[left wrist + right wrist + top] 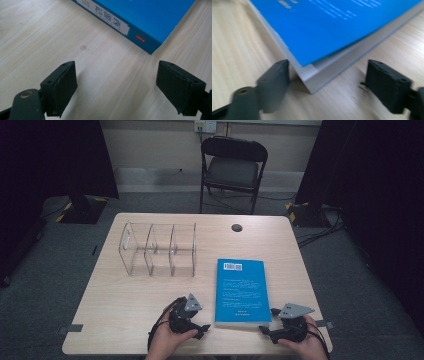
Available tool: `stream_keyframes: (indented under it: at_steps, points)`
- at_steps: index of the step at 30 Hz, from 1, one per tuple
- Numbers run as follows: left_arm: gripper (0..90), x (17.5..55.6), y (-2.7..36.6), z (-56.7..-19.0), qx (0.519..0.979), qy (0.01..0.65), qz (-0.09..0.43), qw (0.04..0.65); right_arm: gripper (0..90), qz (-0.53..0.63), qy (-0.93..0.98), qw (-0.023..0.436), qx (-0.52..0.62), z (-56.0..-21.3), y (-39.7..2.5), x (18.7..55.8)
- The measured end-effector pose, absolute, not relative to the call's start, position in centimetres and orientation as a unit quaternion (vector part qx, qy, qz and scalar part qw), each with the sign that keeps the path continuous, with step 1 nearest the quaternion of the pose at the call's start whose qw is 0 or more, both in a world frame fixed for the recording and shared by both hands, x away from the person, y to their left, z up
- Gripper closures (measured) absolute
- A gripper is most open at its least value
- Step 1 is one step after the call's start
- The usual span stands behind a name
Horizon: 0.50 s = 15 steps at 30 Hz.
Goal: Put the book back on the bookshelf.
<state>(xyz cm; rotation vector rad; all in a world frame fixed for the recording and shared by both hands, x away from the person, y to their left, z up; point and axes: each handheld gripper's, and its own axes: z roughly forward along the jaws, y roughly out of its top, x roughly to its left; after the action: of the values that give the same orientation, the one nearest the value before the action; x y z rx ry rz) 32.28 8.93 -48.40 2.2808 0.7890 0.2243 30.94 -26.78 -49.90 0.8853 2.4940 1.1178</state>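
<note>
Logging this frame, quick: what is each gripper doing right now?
Left gripper: open, empty, short of the book.
Right gripper: open, jaws either side of the book's corner, not clamped.

A blue paperback book (242,291) lies flat and closed on the bench, back cover up, with a white barcode label at its far end and faint lines of white print below. Its spine carries a white strip with dark characters. One near corner shows pale page edges.

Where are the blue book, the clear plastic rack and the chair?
Blue book (242,290): high view, middle of its cover.
Clear rack (159,251): high view, a middle divider.
Chair (233,171): high view, its seat.
</note>
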Motion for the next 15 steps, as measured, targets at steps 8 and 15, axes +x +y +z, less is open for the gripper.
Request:
stream_keyframes:
  at_steps: [8,15]
  points:
    - [16.6,32.00,8.38,-48.59,0.888,0.294,0.081,0.345,33.7,0.386,0.862,0.125,0.304,-49.63,-26.64,30.70]
    - [16.6,32.08,8.06,-48.41,0.888,0.288,0.080,0.349,34.9,0.392,0.857,0.122,0.311,-49.47,-26.72,30.61]
